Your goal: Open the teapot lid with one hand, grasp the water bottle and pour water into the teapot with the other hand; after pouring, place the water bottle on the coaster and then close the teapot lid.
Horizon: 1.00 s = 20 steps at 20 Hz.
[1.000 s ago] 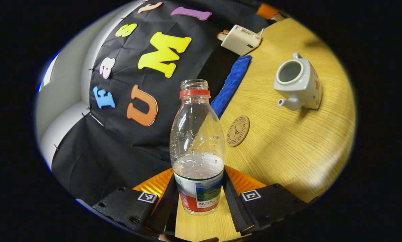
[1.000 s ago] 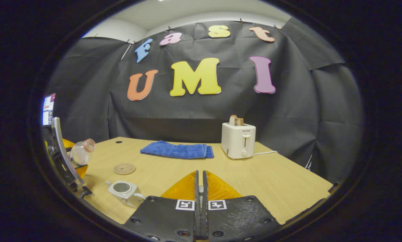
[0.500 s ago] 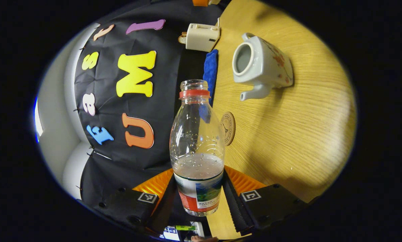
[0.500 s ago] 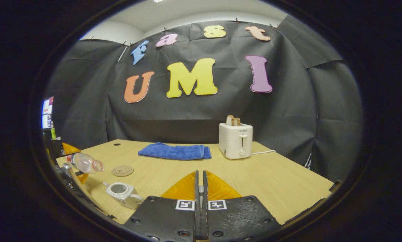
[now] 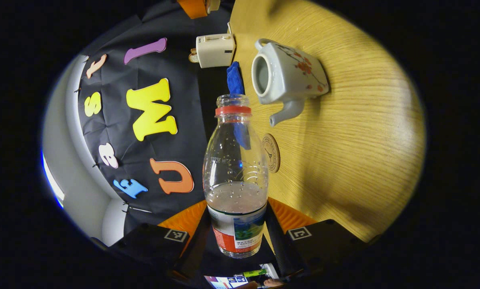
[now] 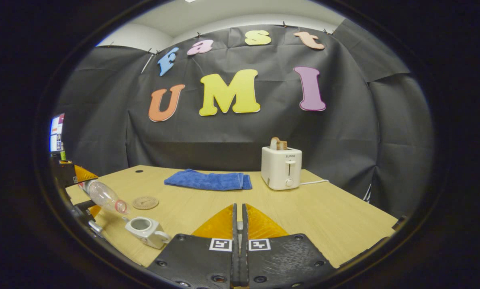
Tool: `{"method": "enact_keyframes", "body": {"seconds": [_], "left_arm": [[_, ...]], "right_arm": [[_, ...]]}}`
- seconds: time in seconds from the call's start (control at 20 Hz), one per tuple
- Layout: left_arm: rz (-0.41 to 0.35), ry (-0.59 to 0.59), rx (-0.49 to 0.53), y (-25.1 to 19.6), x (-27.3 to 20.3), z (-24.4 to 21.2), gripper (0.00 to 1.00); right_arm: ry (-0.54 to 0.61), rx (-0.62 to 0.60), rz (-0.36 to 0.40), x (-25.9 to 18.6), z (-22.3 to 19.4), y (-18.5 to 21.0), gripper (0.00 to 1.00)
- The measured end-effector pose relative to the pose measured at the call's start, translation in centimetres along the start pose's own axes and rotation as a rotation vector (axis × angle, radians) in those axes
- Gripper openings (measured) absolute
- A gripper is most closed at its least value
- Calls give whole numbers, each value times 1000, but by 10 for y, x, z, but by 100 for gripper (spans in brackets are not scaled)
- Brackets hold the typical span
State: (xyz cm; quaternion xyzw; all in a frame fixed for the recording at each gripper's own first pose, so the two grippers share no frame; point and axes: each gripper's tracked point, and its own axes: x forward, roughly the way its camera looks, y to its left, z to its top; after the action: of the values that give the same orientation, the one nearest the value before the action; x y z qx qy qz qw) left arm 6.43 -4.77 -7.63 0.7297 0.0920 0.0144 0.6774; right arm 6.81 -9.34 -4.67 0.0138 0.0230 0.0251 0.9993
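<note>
Tilting over tabletop (image 6: 207, 202), bottle mouth aimed down near lidless teapot (image 5: 286, 74). Left claw (image 5: 236, 237) clamped on water bottle (image 5: 235, 176), uncapped, roughly a third full. Right claw (image 6: 238, 241) pinched together, fingers meeting, well apart from pour. Risk, judged: mouth short of teapot opening, water spilling onto tabletop or coaster (image 5: 271, 152); smooth bottle slipping in grip.

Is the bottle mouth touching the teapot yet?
Apart. In the right gripper view, the tilted bottle has its mouth above and left of the open teapot, with bare table showing between them.
</note>
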Motion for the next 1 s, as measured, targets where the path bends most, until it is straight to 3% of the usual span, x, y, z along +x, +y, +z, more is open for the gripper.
{"method": "enact_keyframes", "body": {"seconds": [0.4, 0.45, 0.5, 1.0], "left_arm": [[7, 6, 151, 11, -4, 11, 75], [13, 11, 175, 15, -5, 11, 80], [26, 7, 198, 21, -5, 15, 76], [47, 25, 373, 50, -1, 20, 75]], "right_arm": [[-15, -22, -9, -1, 3, -4, 0], [-18, -24, -10, -1, 3, -4, 0], [-22, -33, -16, -1, 5, -5, 0], [-25, -25, -9, -2, 6, -5, 0]]}}
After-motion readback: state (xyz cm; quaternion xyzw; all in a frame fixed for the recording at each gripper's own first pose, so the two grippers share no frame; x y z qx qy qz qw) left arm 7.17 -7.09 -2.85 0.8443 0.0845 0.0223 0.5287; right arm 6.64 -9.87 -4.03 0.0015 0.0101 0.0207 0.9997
